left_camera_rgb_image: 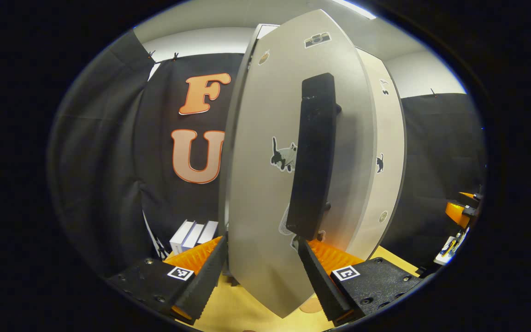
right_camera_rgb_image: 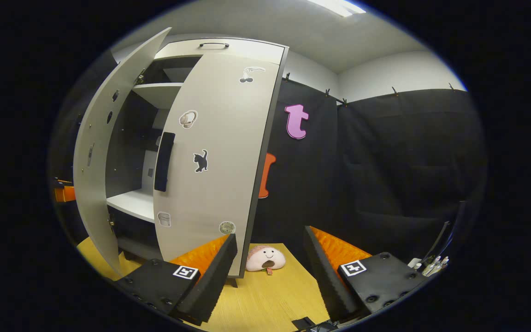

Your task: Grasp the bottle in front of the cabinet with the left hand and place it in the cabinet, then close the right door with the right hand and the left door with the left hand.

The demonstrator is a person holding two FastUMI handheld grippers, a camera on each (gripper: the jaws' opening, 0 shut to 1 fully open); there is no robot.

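- Two doors are what is left to handle: the left door (left_camera_rgb_image: 265,184) stands edge-on between the spread fingers of the left gripper (left_camera_rgb_image: 262,276), its long black handle (left_camera_rgb_image: 314,157) just above the fingertips.
- Nothing is pinched; the panel sits in the gap, and I cannot tell whether either finger touches it.
- Judged as a stiff, light board on hinges, with a smooth face that may slip, so push flat near the handle, far from the hinge.
- Right gripper (right_camera_rgb_image: 269,272) hangs open and apart from the right door (right_camera_rgb_image: 215,157), which looks almost shut.
- Bottle: hidden in the cabinet (right_camera_rgb_image: 155,138) or too dark to make out.
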